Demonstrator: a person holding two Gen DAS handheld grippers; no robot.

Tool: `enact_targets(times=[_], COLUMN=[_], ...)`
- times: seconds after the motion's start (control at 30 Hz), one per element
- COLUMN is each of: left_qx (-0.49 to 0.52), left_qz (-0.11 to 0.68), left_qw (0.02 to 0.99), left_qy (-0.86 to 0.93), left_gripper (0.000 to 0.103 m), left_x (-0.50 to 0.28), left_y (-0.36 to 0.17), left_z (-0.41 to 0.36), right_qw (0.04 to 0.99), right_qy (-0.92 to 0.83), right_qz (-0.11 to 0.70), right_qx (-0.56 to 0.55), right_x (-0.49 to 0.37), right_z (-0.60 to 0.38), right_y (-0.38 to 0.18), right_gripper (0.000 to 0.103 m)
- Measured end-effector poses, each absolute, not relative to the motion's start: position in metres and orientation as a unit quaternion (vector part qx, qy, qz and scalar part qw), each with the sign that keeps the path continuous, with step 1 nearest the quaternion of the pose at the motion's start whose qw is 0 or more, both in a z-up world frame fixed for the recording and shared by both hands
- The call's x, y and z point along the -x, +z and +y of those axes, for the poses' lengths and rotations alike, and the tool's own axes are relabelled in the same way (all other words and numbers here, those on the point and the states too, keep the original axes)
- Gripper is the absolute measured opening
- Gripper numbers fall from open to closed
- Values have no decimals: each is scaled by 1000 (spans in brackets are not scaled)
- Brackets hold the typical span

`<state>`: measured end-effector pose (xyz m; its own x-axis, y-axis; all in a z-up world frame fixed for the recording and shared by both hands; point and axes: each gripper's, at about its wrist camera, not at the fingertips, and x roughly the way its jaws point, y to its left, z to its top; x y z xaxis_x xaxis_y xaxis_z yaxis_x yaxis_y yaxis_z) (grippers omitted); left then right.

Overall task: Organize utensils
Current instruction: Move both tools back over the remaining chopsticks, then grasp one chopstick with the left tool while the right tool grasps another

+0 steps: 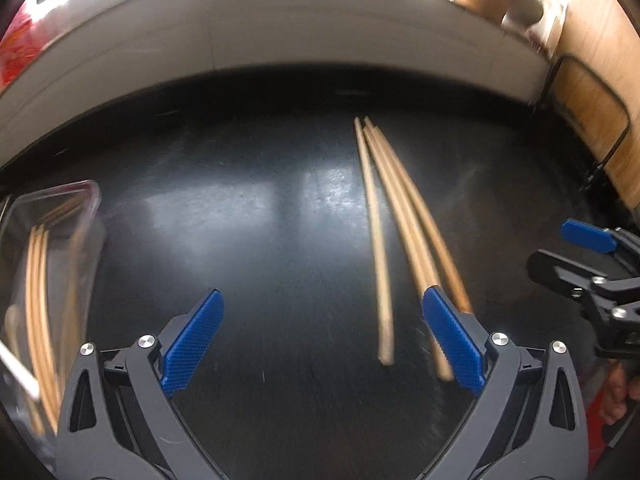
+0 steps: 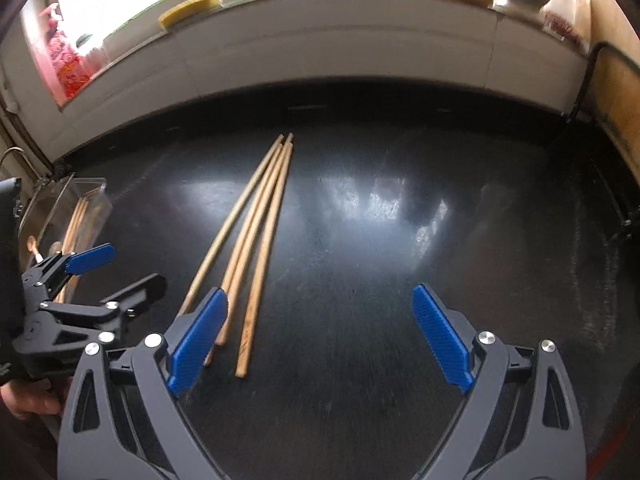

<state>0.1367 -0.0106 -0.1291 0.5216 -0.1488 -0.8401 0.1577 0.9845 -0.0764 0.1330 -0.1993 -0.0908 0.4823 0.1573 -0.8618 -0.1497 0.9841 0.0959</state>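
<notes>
Several wooden chopsticks (image 1: 400, 216) (image 2: 256, 232) lie side by side on the black counter (image 1: 260, 240) (image 2: 380, 260), tips pointing away. My left gripper (image 1: 322, 292) (image 2: 136, 264) is open low over the counter; its right finger overlaps the near ends of two chopsticks, and nothing is between the pads. My right gripper (image 2: 318, 292) (image 1: 548, 244) is also open and holds nothing; the chopsticks lie at its left finger. A clear plastic container (image 1: 86, 200) (image 2: 94, 188) stands at the far left with more chopsticks inside.
A white tiled ledge (image 2: 320, 40) runs along the back, with a yellow sponge (image 2: 188, 10) and a red packet (image 2: 68, 68) on the sill. A wooden board in a black wire rack (image 1: 588, 120) stands at the right. A hand (image 2: 28, 400) grips the left tool.
</notes>
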Motion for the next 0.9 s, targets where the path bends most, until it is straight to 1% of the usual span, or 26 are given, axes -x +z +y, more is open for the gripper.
enact_targets(times=[0.17,0.3,0.4,0.47,0.5,0.53,0.57,0.6,0.63,0.7,0.73,0.8,0.83,0.87,0.9], left_qx=[-18,-70,-73,-72,-71,-71,-71,-69,-67,-61,-58,-41,-38,-37,-29], left_qz=[496,484,474,465,456,450,446,445,445,448,447,448,449,450,453], left_qw=[862,865,870,875,880,883,885,886,887,887,888,889,888,888,887], left_qy=[-102,-110,-117,-115,-115,-114,-110,-107,-98,-91,-90,-89,-88,-85,-83], left_gripper=[97,97,97,94,84,69,62,44,23,7,6,6,6,6,6], left_x=[-173,-192,-205,-211,-212,-212,-212,-212,-212,-211,-210,-209,-209,-208,-207], left_y=[-149,-153,-154,-154,-153,-151,-150,-148,-147,-146,-146,-145,-146,-146,-145], left_z=[-15,-33,-38,-38,-37,-36,-35,-34,-32,-30,-28,-24,-22,-20,-18], right_qw=[852,849,851,852,852,852,851,850,848,843,841,839,841,841,840], right_qy=[91,96,91,86,83,82,83,85,87,96,105,112,114,113,115], right_qz=[515,519,517,517,517,517,518,520,523,528,531,533,530,530,531], right_qx=[6,11,9,6,4,2,1,3,4,3,5,5,5,5,-2], right_x=[-159,-175,-183,-186,-189,-190,-192,-194,-196,-199,-201,-204,-205,-207,-209], right_z=[-193,-195,-204,-211,-214,-215,-215,-214,-211,-203,-195,-185,-179,-176,-173], right_y=[-110,-116,-117,-116,-117,-117,-118,-120,-122,-126,-129,-132,-133,-133,-132], right_gripper=[90,90,90,90,90,90,88,86,83,72,69,57,55,49,46])
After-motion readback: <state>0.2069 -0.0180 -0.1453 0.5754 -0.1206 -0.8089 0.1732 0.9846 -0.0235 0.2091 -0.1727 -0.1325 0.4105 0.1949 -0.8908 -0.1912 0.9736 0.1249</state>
